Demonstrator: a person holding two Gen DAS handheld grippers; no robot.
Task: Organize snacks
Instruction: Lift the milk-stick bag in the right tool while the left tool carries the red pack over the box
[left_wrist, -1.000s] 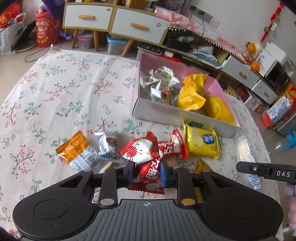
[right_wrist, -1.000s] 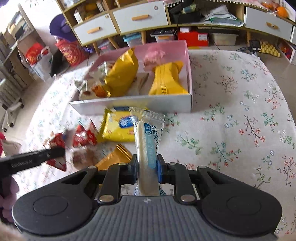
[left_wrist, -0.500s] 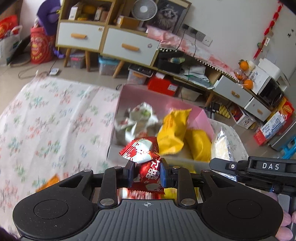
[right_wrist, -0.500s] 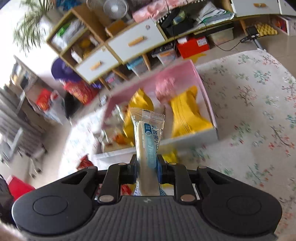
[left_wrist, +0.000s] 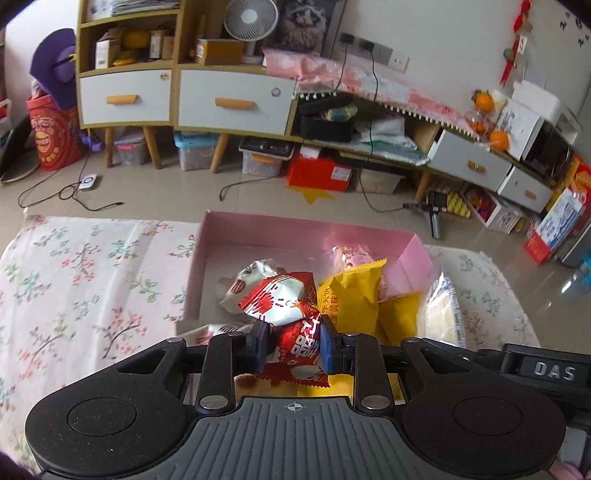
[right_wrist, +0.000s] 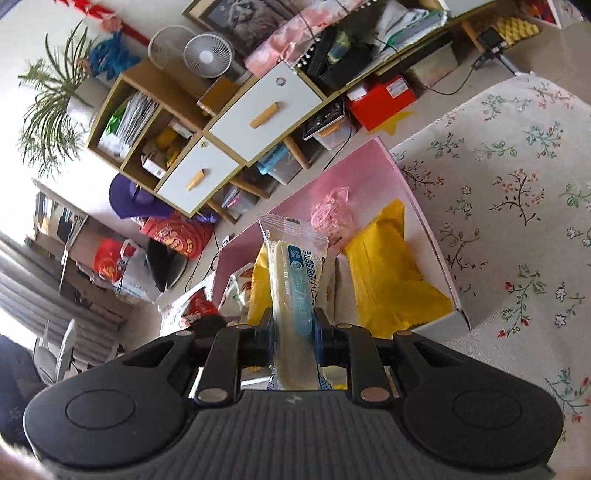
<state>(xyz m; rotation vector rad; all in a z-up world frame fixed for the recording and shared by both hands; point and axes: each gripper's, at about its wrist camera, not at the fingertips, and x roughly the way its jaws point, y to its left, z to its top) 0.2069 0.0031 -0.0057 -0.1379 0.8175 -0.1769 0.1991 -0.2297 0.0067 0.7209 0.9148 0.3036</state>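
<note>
The left gripper (left_wrist: 293, 349) is clamped on a red-and-white snack packet (left_wrist: 284, 314), its crinkled upper end standing above the two pads; the packet hangs over the near wall of the pink box (left_wrist: 236, 229), inside the box's left half. The right gripper (right_wrist: 294, 334) is closed on a long clear-wrapped bread stick with a blue label (right_wrist: 293, 280), which rises upright between the pads above the box interior. The box rests on a floral tablecloth (left_wrist: 92, 273) near the table's far edge and holds yellow snack bags (right_wrist: 388, 273), a pale pink packet (right_wrist: 328, 212) against the far wall, and a white-and-red packet (left_wrist: 255, 275) toward the left side. In the left wrist view the bread stick appears just beyond the box's right wall, beside part of the right gripper's black body marked "DAS". A cabinet with white drawers (left_wrist: 232, 99) stands on the floor behind the table.
</note>
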